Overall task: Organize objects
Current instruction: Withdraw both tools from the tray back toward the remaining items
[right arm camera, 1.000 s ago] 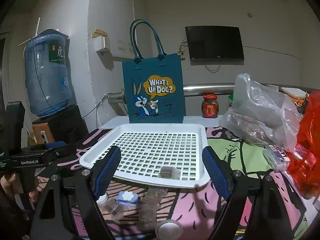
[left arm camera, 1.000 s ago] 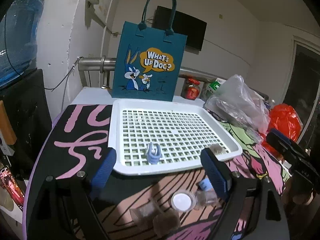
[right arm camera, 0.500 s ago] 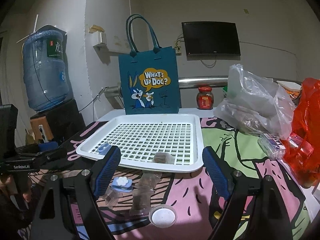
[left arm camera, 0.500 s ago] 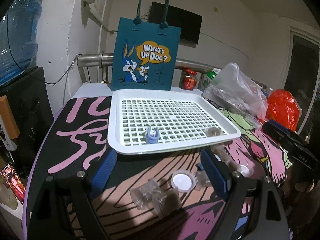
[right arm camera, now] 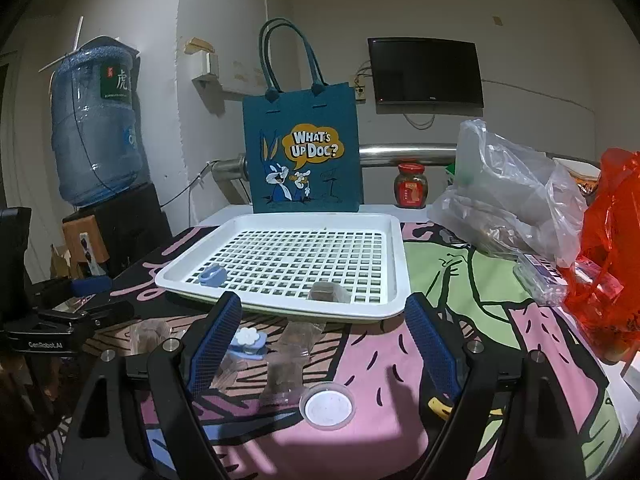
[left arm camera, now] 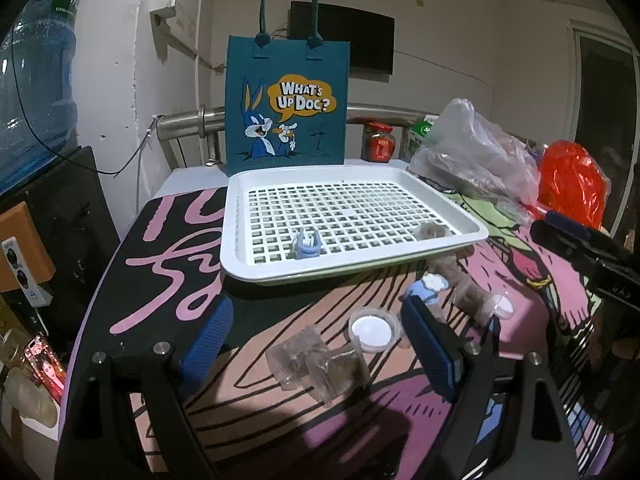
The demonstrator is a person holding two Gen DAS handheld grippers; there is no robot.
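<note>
A white slotted tray point(left arm camera: 240, 216) point(right arm camera: 396, 272) lies on the patterned table. In it are a small blue clip point(left arm camera: 307, 245) point(right arm camera: 211, 273) and a clear cup point(left arm camera: 430, 232) point(right arm camera: 328, 292). In front of the tray lie clear plastic containers point(left arm camera: 316, 364) point(right arm camera: 294, 354), a round white lid point(left arm camera: 374, 328) point(right arm camera: 327, 405) and a blue flower-topped piece point(left arm camera: 428, 286) point(right arm camera: 248, 342). My left gripper point(left arm camera: 316, 340) is open and empty above the containers. My right gripper point(right arm camera: 322, 340) is open and empty above them too.
A teal "What's Up Doc?" tote bag point(left arm camera: 285, 108) point(right arm camera: 303, 148) stands behind the tray. A clear plastic bag point(right arm camera: 508, 192), a red bag point(right arm camera: 612, 248) and a red jar point(right arm camera: 411, 186) are at the right. A water bottle point(right arm camera: 96, 120) stands at left.
Both grippers have pulled back from the tray toward the near table edge, so the loose containers and lid in front of the tray are more in view. Both stay open.
</note>
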